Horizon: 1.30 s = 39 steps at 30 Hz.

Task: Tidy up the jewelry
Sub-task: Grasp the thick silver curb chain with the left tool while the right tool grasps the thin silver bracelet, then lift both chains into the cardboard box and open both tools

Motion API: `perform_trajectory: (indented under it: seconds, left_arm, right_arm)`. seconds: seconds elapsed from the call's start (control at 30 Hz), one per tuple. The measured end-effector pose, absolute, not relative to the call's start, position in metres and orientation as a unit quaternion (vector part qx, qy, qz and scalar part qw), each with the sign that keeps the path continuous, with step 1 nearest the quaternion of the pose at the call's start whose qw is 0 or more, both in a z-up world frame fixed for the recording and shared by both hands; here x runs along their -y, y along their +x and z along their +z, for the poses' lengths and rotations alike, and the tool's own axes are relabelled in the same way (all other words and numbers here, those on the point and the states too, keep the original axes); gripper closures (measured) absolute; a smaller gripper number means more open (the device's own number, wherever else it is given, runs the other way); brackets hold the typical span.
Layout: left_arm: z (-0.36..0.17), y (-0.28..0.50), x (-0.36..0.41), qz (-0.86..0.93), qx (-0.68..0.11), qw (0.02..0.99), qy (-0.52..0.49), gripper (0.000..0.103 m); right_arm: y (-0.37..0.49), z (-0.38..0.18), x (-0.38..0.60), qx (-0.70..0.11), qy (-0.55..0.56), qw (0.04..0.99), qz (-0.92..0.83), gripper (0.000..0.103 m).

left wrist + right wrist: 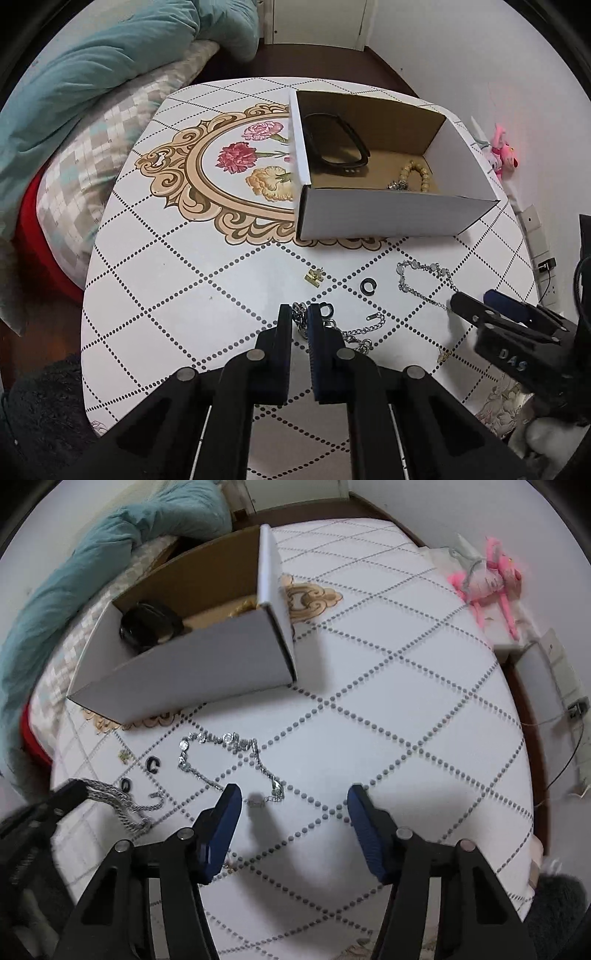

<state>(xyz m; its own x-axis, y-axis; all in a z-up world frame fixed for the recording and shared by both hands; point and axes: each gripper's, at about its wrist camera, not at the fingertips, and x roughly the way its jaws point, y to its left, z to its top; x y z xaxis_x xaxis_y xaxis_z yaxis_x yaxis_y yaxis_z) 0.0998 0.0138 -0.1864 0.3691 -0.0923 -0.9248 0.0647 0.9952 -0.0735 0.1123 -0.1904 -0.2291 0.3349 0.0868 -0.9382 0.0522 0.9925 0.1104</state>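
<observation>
Pinching chain (pixel 354 334); left gripper (pixel 300 314).

Even, soft indoor light falls on the table (pixel 184 295), with faint shadows beneath the right tongs (pixel 293 794). Fisheye bending curves the edges, dark vignette corners. The right view is slightly motion-blurred.

Hiding part of the curb chain (pixel 354 332) behind the left gripper (pixel 300 317) fingers, at six o'clock. Cutting off the bead bracelet (pixel 415 177) behind the box (pixel 388 218) front wall, at two o'clock. Blurring the pink toy (pixel 487 579) at one o'clock. Smearing the gold charm (pixel 123 755), too small to identify.
</observation>
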Motion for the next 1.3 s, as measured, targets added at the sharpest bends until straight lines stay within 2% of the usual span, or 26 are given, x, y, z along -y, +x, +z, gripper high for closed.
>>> perform_trajectory:
  seconds: [0.17, 0.23, 0.3, 0.53, 0.87, 1.3]
  left_arm:
    - [-0.191, 0.103, -0.010, -0.050, -0.563, 0.825, -0.014, 0.097]
    - [-0.191, 0.102, -0.010, -0.051, -0.563, 0.825, -0.014, 0.097]
    - [-0.192, 0.101, -0.009, -0.051, -0.564, 0.824, -0.016, 0.097]
    - [-0.186, 0.100, -0.010, -0.054, -0.558, 0.828, -0.021, 0.097]
    - [-0.149, 0.101, -0.012, -0.085, -0.539, 0.837, -0.048, 0.097]
    - [-0.055, 0.131, -0.008, -0.143, -0.477, 0.865, -0.067, 0.097]
  right_arm:
    - [0.114, -0.230, 0.173, -0.571, 0.010, 0.821, -0.001, 0.074]
    - [0.112, -0.230, 0.171, -0.568, -0.001, 0.823, -0.008, 0.090]
    - [0.111, -0.230, 0.170, -0.565, 0.000, 0.825, -0.011, 0.097]
    - [0.106, -0.227, 0.179, -0.563, 0.021, 0.826, -0.009, 0.101]
    - [0.091, -0.184, 0.188, -0.538, 0.156, 0.826, 0.065, 0.102]
    - [0.111, -0.062, 0.189, -0.458, 0.182, 0.858, 0.143, 0.102]
